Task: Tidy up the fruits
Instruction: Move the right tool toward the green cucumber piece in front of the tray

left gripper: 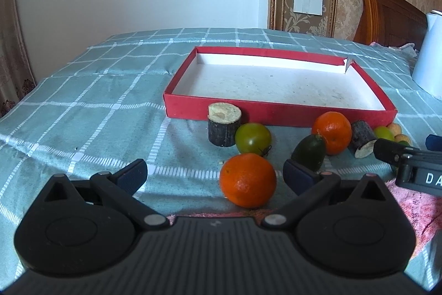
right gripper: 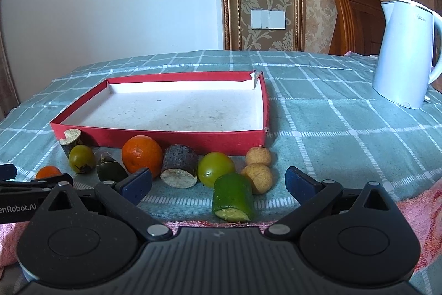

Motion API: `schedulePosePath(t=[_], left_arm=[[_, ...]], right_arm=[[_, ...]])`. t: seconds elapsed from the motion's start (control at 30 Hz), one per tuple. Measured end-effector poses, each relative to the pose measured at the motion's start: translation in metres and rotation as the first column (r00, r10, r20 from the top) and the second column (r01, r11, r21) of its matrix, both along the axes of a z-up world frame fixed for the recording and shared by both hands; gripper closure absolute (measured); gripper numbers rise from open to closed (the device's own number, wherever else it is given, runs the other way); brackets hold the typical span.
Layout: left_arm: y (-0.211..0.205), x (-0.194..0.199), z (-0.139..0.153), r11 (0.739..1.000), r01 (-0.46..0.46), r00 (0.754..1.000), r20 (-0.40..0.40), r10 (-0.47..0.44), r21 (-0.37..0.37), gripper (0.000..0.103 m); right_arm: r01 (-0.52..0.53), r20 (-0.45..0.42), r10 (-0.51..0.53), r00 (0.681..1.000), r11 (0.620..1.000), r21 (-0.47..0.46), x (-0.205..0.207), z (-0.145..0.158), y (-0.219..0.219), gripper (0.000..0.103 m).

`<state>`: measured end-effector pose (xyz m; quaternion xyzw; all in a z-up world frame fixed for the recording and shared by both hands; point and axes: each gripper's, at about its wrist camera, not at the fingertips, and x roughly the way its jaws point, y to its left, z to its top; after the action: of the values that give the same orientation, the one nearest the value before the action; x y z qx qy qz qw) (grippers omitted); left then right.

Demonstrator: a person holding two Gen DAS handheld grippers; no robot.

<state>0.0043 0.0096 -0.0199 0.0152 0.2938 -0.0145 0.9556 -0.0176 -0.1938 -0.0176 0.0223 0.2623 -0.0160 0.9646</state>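
both grippers wide open, empty: left gripper (left gripper: 215,173) around orange (left gripper: 248,180), untouched.

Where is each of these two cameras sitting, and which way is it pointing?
Left wrist view: sits on the left gripper, looking forward over an orange toward the red tray; its open fingers show, with the other gripper at right.
Right wrist view: sits on the right gripper, facing a green cylinder piece and the white kettle; its open fingers show.
Both share the tray, the fruit row and the checked cloth.
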Motion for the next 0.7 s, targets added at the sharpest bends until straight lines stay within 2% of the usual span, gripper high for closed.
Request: schedulePosePath(t=[0.4,0.7], left_arm=[[0.002,0.002,-0.006,1.000,0.008,1.000,-0.005,-0.008,-0.007,0.000],[0.003,0.004,-0.011,0.999,0.027,1.000,-0.016,-0.027,-0.019,0.000]], right_arm=[[-0.009,-0.004,0.009,1.000,1.000,-0.014,0.000,-0.001,-0.006,0.000],[-0.019,0.031,0.021,0.999,0.998,-0.056,-0.007,0.002,-0.011,0.000]])
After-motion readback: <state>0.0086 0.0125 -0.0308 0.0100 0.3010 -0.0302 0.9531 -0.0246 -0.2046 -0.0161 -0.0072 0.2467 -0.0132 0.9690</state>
